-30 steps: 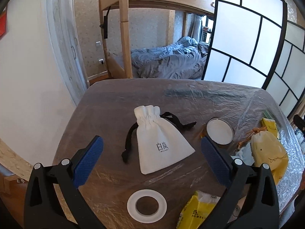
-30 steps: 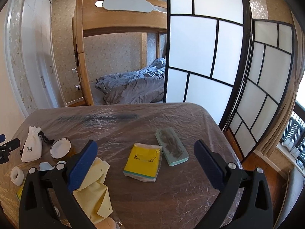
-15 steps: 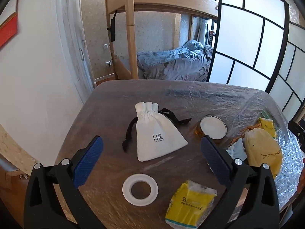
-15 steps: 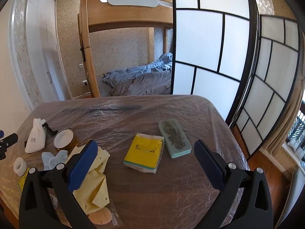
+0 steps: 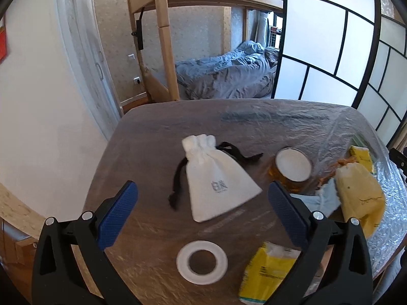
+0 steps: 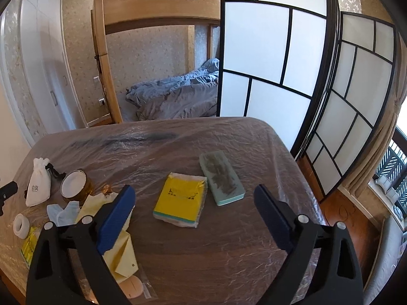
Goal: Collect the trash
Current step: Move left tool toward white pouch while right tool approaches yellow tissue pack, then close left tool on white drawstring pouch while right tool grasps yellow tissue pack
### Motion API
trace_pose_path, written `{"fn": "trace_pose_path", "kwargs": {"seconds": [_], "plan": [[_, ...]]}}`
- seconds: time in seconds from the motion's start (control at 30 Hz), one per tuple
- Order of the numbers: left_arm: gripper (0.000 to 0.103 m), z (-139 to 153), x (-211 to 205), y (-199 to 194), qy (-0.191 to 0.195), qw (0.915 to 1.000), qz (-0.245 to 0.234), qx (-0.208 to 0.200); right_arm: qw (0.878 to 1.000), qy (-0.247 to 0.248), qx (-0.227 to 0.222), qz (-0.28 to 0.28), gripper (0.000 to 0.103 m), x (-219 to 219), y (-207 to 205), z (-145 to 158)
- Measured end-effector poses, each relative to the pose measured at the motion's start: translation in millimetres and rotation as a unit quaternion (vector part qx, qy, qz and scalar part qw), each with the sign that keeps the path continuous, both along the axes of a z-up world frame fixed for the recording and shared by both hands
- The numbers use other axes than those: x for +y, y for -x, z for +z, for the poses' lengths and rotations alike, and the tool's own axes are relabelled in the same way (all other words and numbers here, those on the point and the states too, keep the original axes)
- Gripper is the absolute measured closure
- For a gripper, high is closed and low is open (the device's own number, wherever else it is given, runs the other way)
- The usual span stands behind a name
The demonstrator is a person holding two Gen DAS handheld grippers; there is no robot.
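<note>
The left gripper [image 5: 202, 213] hangs above the table [image 5: 152, 137] with its jaws spread wide and nothing between the blue pads; the right gripper [image 6: 194, 218] is also wide, its jaws closing at this moment with nothing held or touched between them. Taking the white drawstring pouch [image 5: 216, 178] as the landmark: it lies flat under the left gripper, its gathered neck away from the camera, a black cord trailing out on both sides and small dark print on its face. Just in front of the pouch lies a white ring [image 5: 201, 258]. Beside the ring, on the side away from the wall, is a yellow tissue pack [image 5: 267, 272] with white tissue showing at its torn top. To the pouch's right stands an amber jar [image 5: 292, 167] with a white lid, and past the jar lie a crumpled pale blue cloth [image 5: 323, 200] and a yellow bag [image 5: 358, 190]. Farther from the pouch, under the right gripper, a flat yellow packet [image 6: 182, 198] lies touching a pale green block [image 6: 221, 178] with a grey, smeared top. Clear crinkled plastic covers the whole tabletop.
</note>
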State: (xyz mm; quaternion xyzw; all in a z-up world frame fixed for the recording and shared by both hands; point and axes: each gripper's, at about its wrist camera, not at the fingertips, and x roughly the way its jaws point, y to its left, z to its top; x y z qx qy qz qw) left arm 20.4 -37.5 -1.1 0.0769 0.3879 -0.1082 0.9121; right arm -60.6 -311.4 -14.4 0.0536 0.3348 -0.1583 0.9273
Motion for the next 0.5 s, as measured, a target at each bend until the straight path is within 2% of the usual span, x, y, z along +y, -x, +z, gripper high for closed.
{"fn": "trace_pose_path", "kwargs": {"seconds": [0.07, 0.13, 0.23, 0.5], "plan": [[0.001, -1.7, 0.5, -1.7, -0.006, 1.0, -0.003, -0.001, 1.0, 0.003, -0.001, -0.003, 0.013, 0.9, 0.0, -2.1], [0.001, -3.2, 0.0, -4.8, -0.005, 0.9999, -0.009, 0.003, 1.0, -0.007, 0.001, -0.002, 0.023, -1.3, 0.2, -4.0], [0.001, -4.6, -1.0, -9.1, -0.01, 0.9998, -0.014, 0.005, 1.0, -0.029, 0.01, 0.0, 0.033, -6.2, 0.3, -8.3], [0.001, -10.3, 6.5, -16.1, 0.0, 0.9996, -0.023, 0.014, 0.999, -0.03, 0.031, -0.013, 0.042, -4.1, -3.6, -24.2]]}}
